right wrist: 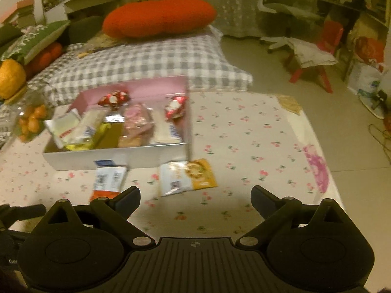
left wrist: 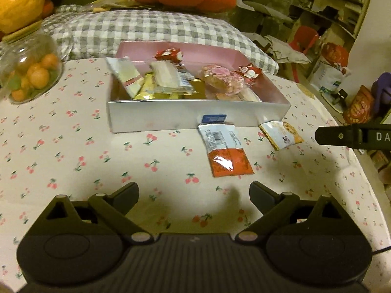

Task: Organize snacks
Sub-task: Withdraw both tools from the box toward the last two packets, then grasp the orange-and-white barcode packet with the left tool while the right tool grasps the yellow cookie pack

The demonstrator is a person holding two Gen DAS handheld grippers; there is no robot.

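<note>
Both grippers tilt down over the cherry-print desk (left wrist: 73,146). Beyond the fingers sits the open white cardboard box with pink lining (left wrist: 195,117), full of snacks. The left gripper (left wrist: 194,195) spreads wide and empty; an orange-and-white barcode packet (left wrist: 224,151) lies just ahead. The right gripper (right wrist: 195,199), equally wide and empty, alone shows the blurred yellow cookie packet (right wrist: 188,177) whole.

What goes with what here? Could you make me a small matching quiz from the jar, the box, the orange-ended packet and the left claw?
1 glass jar
2 box
3 orange-ended packet
4 left claw

a open, holding nothing
b lying on the cloth before the box
c holds small orange fruit
d filled with wrapped snacks

Pairs: 1-c, 2-d, 3-b, 4-a
</note>
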